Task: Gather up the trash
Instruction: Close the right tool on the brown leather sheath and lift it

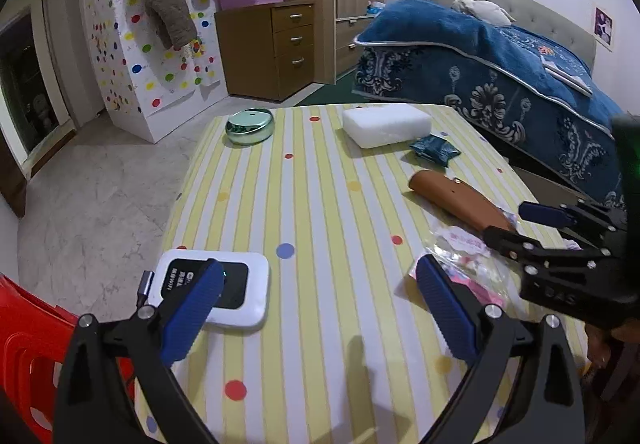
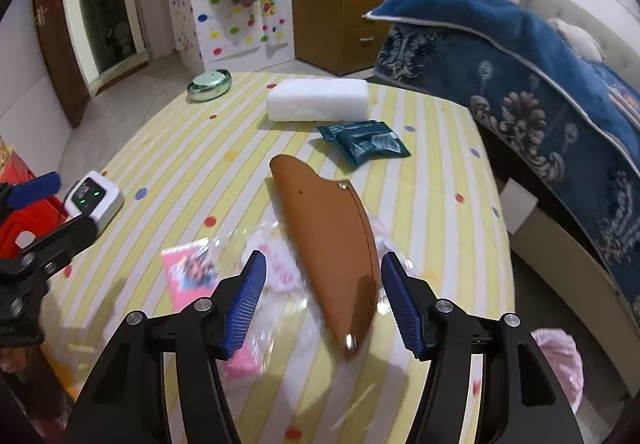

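Wifi box (image 1: pixel 212 290): "5G WiFi" print, partly hidden.

Two handheld grippers, alike in build. Left gripper (image 1: pixel 320 308): matte black forked arms, silver round screws at the pivots, ribbed blue pads (image 1: pixel 448 308). Right gripper (image 2: pixel 323 300): same black linkage, silver screw heads, blue ridged pads (image 2: pixel 246 302), faint pale lettering on the black body.

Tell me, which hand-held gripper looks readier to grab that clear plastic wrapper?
Probably the right hand-held gripper: its open jaws hang directly over the clear plastic wrapper and the brown case. The left hand-held gripper points at bare tablecloth beside it.
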`<state>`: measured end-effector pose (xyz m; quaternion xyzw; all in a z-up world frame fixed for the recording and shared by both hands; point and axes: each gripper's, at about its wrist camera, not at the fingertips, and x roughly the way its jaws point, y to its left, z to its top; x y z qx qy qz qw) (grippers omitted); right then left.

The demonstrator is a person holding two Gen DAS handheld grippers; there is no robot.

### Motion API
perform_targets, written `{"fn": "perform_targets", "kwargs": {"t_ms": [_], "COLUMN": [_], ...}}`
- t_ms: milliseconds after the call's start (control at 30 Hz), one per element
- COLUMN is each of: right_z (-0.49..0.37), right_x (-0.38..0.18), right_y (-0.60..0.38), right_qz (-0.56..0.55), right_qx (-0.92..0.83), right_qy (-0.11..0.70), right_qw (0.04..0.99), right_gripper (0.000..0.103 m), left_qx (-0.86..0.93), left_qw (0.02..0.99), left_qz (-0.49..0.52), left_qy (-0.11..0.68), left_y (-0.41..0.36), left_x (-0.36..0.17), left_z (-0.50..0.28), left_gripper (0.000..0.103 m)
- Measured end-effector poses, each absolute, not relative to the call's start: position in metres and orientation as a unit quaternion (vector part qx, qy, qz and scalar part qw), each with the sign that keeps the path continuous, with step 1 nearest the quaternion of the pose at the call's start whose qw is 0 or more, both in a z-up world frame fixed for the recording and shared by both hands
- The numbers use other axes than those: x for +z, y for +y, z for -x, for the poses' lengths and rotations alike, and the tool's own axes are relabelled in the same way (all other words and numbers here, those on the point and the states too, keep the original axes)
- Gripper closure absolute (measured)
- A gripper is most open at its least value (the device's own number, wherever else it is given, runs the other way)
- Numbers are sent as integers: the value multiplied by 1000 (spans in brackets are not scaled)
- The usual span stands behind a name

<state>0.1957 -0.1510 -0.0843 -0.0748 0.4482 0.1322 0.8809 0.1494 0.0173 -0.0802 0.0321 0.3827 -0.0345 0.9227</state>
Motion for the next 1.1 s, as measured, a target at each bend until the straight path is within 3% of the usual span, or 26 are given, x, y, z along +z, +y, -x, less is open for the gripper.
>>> {"fn": "perform_targets", "kwargs": {"t_ms": [233,433,667,1100], "right_z": [-231,-213,-177,-138], "right_x": [-105,-104,-56,-83], "right_y": [-144,-142,-154,-213], "right_qz": [97,88,57,89], "right_qx": [135,147,110,-27], "right_qy": [477,479,426,489], "right_qw": [863,861,896,867], "right_gripper": [42,51,51,50], "left_qx": [-31,-30,-34,-89], "left_qw": [921,919,917,910], "left_qz": [-30,-24,-30,-39], "left_qy": [388,391,396,403], "left_y": [25,32,34,-1], "left_x": [-84,-85,-87,-95], "left_z": [-151,-145,-130,-123], "left_gripper": [9,9,9,9]}}
